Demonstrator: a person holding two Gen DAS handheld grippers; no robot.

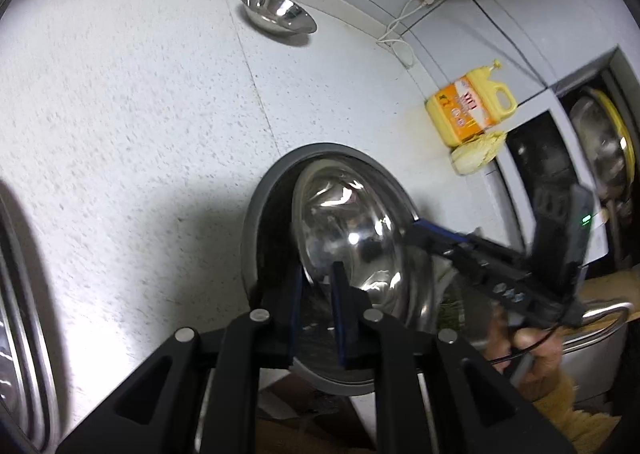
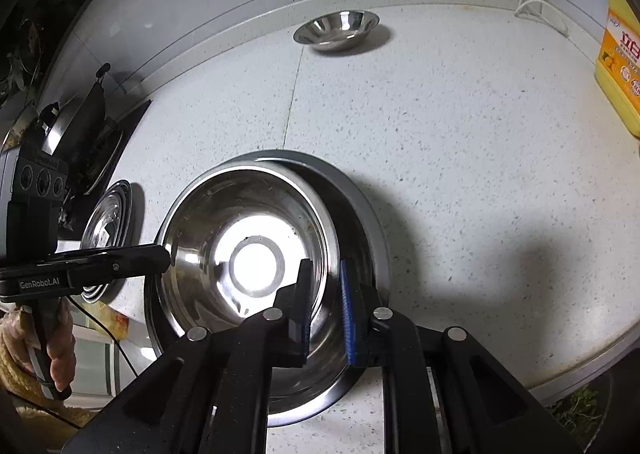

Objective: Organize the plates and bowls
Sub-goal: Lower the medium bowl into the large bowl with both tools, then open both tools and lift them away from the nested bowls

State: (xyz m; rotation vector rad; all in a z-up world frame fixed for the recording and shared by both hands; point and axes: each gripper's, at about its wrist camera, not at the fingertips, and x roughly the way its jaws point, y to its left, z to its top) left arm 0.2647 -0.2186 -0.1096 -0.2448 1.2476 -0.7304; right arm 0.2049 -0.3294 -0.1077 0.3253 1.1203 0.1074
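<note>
Black, blue-padded fingers of the right gripper (image 2: 325,308) are pinching the near-right rim of the shiny steel bowl (image 2: 248,258), one finger inside the wall and one outside, so that rim section is hidden behind them. That bowl is sitting tilted inside a wider grey-rimmed dark plate (image 2: 370,214) on the white speckled countertop (image 2: 460,142); the plate's near edge is cut off by the gripper body. From the opposite side, the left gripper (image 1: 316,294) is straddling the bowl's (image 1: 348,238) rim too, its jaws narrowed around the thin wall, though motion blur is making actual contact hard to confirm. Each person's hand (image 2: 52,338) is wrapping the pistol-style handle, reaching in roughly level; the other hand (image 1: 532,354) is partly hidden. A stack of steel plates (image 2: 106,222) is lying left of the bowl, mostly blocked by the left tool. Well apart, a small steel bowl (image 2: 338,30) is resting near the backsplash, and a yellow detergent jug (image 1: 470,110) is standing beside pale cabbage (image 1: 476,152).
</note>
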